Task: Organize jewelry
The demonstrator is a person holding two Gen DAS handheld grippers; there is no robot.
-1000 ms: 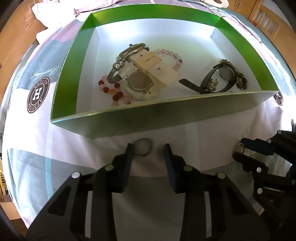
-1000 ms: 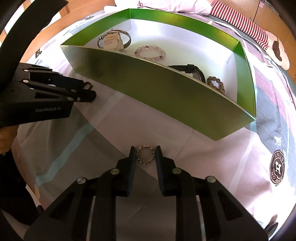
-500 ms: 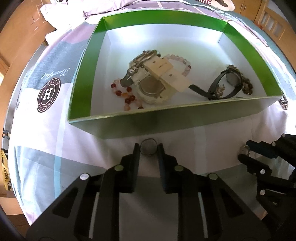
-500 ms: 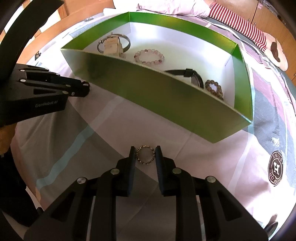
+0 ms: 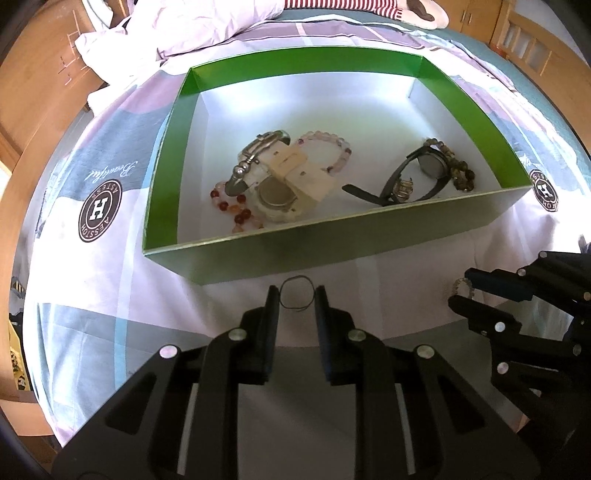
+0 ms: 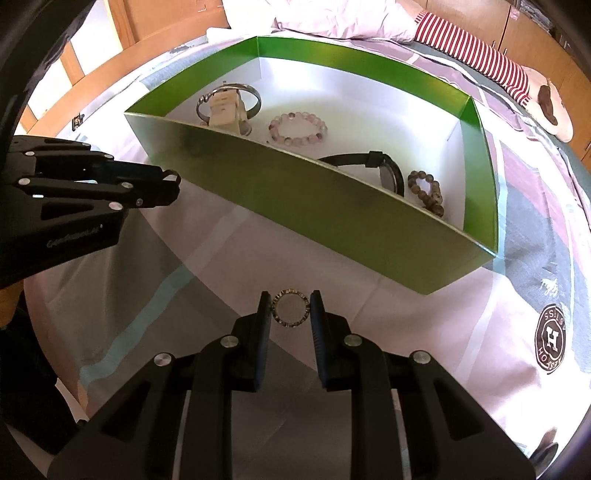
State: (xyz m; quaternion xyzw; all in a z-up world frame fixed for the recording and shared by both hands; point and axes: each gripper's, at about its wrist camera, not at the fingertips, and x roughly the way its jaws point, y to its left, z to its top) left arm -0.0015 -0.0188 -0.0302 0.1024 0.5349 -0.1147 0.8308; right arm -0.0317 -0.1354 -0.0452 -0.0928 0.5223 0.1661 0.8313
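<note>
My left gripper point(image 5: 296, 295) is shut on a thin dark wire ring point(image 5: 284, 287), held above the bedsheet just in front of the green box point(image 5: 332, 251). My right gripper point(image 6: 290, 308) is shut on a patterned silver ring point(image 6: 274, 312), also lifted in front of the box point(image 6: 332, 206). The box holds a cream watch point(image 5: 284, 184), a silver bangle point(image 5: 255, 155), a pink bead bracelet point(image 5: 332, 151), a red bead bracelet point(image 5: 236, 210), a black watch point(image 5: 417, 173) and a brown bead bracelet point(image 5: 458, 170). The right gripper also shows in the left wrist view point(image 5: 460, 290), the left gripper in the right wrist view point(image 6: 171, 179).
The box stands on a patterned bedsheet point(image 5: 103, 206) with round H logos. A crumpled pink blanket point(image 5: 207, 26) and a striped item point(image 6: 476, 55) lie beyond the box. Wooden bed frame and furniture point(image 5: 33, 88) border the left side.
Both grippers have lifted with their rings; the box now looks farther below and more of its inside shows. The left gripper closed on the wire ring during the first half second.
</note>
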